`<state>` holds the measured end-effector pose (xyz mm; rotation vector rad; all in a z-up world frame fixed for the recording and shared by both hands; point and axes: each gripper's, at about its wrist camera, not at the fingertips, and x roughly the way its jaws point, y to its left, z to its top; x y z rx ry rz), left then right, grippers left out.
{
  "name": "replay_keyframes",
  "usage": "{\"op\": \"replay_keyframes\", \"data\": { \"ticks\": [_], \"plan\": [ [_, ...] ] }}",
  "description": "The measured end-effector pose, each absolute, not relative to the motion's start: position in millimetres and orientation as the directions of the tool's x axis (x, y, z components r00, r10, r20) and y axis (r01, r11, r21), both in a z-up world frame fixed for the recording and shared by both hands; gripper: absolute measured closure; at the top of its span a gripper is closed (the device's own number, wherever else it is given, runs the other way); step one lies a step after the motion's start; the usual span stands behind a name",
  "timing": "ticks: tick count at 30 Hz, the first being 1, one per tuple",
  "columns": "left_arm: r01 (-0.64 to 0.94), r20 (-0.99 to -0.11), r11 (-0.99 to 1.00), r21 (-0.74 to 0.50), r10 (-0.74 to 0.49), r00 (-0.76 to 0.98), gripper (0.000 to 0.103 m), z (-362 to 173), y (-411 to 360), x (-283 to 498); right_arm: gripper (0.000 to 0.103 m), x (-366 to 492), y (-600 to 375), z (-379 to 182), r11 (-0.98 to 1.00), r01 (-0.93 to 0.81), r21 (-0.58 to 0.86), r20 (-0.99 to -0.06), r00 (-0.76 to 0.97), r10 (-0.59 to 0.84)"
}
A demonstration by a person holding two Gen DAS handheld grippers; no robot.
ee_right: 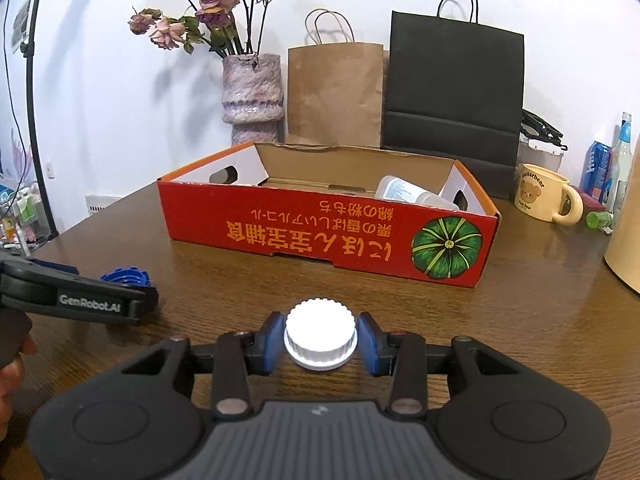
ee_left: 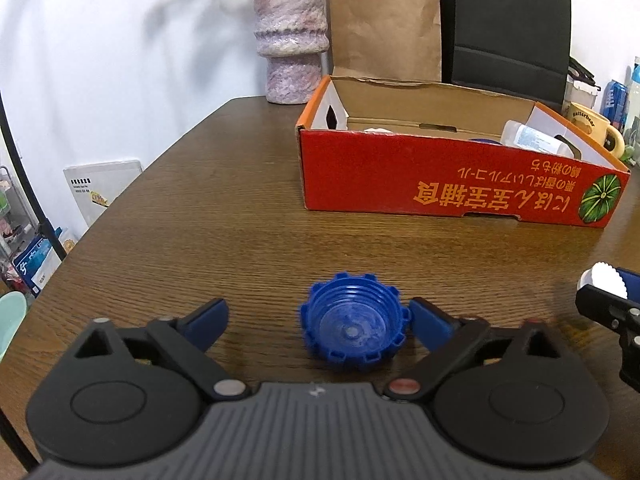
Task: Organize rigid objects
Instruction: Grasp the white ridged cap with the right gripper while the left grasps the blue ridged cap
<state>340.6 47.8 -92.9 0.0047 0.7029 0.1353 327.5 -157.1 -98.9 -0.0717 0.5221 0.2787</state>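
1. Blue cap (ee_left: 354, 326) lies upside down on the wooden table (ee_left: 200, 216), threads up, between the left gripper's (ee_left: 318, 316) fingers. Jaws stand wide; right pad sits just beside the rim, maybe touching, left pad well apart. Nothing gripped yet.
2. White cap (ee_right: 320, 334) sits upright on the table, ribbed edge out. Right gripper (ee_right: 321, 340) has both blue pads against its sides, so it looks clamped, not yet lifted.
3. Red cardboard box (ee_right: 320, 236) stands open beyond both caps, a clear plastic bottle (ee_right: 412, 194) lying at its right end. Likely the drop target.
4. Left side, my call: shift the gripper so the cap is centred, then close. With one pad closer, closing as is would shove the cap sideways first. Pads should land on the notched outer wall, low down.
5. Right side: lift straight up before moving toward the box and clear the front wall. A ribbed round cap can spin out if the grip is off-centre.
6. Text: the left gripper's side reads "GenRobot.AI" in the right wrist view. Yellow mug (ee_right: 544, 198) says "Butterbear" above a bear face. The box front carries Japanese print, upside down from here, beside a green pumpkin graphic.
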Motion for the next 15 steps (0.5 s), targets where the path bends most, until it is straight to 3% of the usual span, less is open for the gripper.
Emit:
{"op": "replay_keyframes", "data": {
  "ticks": [3, 7, 15],
  "plan": [
    [-0.120, -0.639, 0.991, 0.066, 0.134, 0.757, 0.021, -94, 44, 342, 0.064, 327, -156, -99, 0.960, -0.282, 0.002, -0.500, 0.831, 0.245],
    [-0.093, -0.627, 0.994, 0.050, 0.104, 0.772, 0.048, -93, 40, 340, 0.064, 326, -156, -99, 0.959, -0.284, 0.001, -0.500, 0.830, 0.247],
    [-0.076, -0.607, 0.995, 0.063, 0.098, 0.788, 0.048, -91, 35, 337, 0.064, 326, -156, -99, 0.959, -0.284, 0.000, -0.499, 0.831, 0.246]
  ]
}}
